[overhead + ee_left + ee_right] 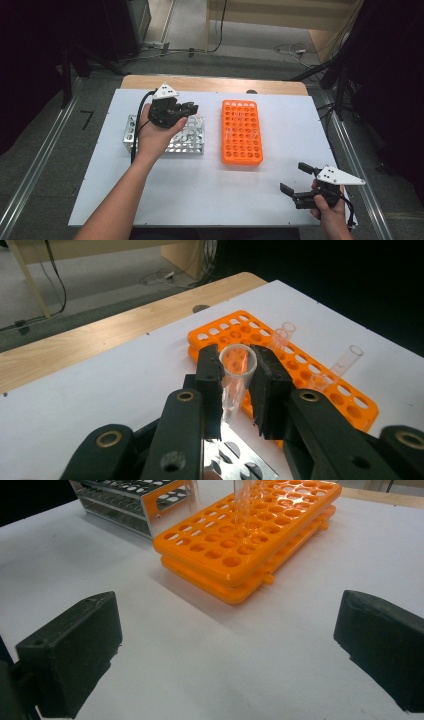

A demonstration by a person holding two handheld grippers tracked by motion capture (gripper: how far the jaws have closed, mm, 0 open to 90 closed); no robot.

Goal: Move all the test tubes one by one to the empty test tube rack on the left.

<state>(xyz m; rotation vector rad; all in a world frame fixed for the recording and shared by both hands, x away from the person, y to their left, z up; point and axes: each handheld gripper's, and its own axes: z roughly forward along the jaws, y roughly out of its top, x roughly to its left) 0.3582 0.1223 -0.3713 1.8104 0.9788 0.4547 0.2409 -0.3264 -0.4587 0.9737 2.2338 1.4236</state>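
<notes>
- The left gripper (239, 382) is clamped on a clear test tube (237, 371), pads pinching it just under the rim, open mouth up, with the tube leaning a little between them.
- From the high view that left gripper (186, 111) hangs over the silver metal rack (192, 144), at about nine o'clock from the orange rack (242, 132) in the middle of the tabletop (210, 190).
- The step in hand looks like carrying this tube across to the orange rack, which already has a few clear tubes (282, 337) standing in it.
- To do it well: square the tube to vertical first, because a tilted tip will catch on a hole's edge.
- Pick an empty hole (229, 320) well apart from the standing tubes, so the jaws don't knock them.
- Come in from straight above and lower slowly until the tube sits in both tiers, then let go.
- The right gripper (298, 181) waits near five o'clock, jaws spread wide and holding nothing.
- The orange rack (250, 535) lies ahead of the right gripper, which could steady it if it slides.
</notes>
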